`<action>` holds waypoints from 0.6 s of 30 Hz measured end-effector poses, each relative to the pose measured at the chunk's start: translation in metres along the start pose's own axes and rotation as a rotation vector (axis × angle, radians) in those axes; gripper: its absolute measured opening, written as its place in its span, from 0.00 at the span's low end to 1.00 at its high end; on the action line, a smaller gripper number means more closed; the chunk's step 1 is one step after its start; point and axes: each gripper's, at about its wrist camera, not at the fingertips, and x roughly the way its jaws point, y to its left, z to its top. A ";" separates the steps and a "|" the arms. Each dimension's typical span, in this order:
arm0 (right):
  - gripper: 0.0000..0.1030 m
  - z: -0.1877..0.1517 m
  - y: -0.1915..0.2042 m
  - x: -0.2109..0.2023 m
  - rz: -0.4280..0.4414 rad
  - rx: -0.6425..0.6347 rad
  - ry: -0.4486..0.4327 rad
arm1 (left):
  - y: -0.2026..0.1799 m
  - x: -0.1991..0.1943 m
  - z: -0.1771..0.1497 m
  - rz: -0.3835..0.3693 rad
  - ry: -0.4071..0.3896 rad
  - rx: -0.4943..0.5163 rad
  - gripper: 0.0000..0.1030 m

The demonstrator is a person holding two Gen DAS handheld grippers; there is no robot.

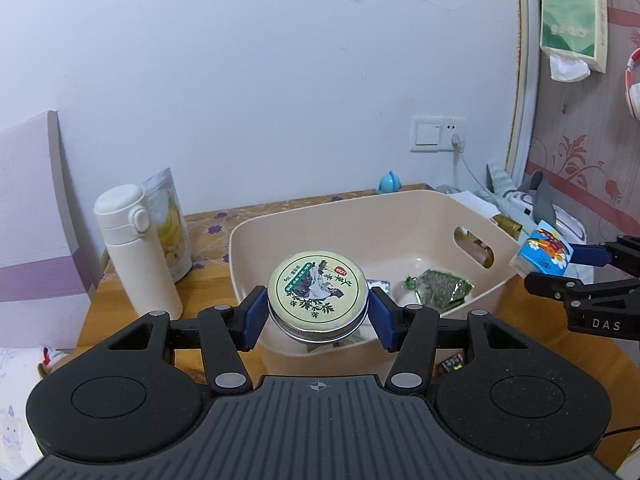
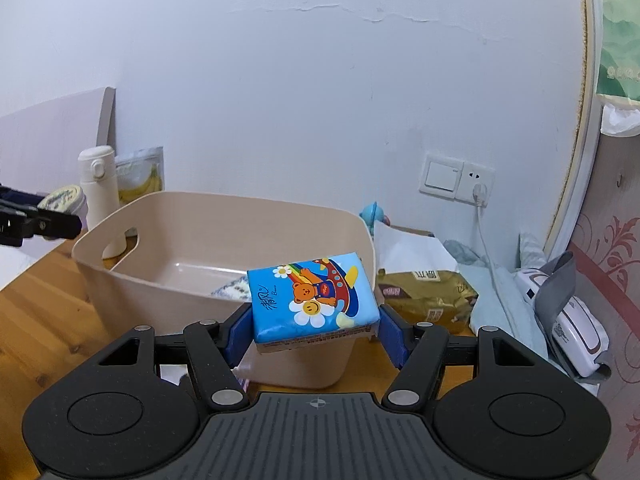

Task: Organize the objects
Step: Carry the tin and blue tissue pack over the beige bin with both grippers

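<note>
Bin on desk, one; two hand-held grippers above it.
Left hand-held gripper clamps one round tin over the bin's near rim; right hand-held gripper clamps one tissue pack beside its wall.

Beige bin open-topped with bare floor at centre, green packet at 3 o'clock, white flask crowding 9 o'clock rim.

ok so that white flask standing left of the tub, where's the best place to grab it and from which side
Probably the straight body of the white flask, below the lid. It stands upright and round, so a level claw can pinch across it. Come from the front: the banana pouch stands close behind it and the beige tub sits on its right. Avoid the cap, whose latch bulges out.
</note>
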 end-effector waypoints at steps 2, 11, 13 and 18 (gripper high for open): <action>0.61 0.003 -0.002 0.003 0.003 0.011 -0.001 | 0.000 0.007 0.002 -0.001 0.007 -0.004 0.54; 0.62 0.011 -0.005 0.025 -0.011 0.015 0.012 | 0.003 0.039 0.009 -0.006 0.049 -0.035 0.54; 0.62 0.013 -0.004 0.029 -0.010 0.010 0.010 | 0.003 0.044 0.010 -0.016 0.056 -0.044 0.54; 0.62 0.019 0.001 0.043 -0.004 -0.005 0.015 | 0.000 0.062 0.014 -0.023 0.081 -0.038 0.54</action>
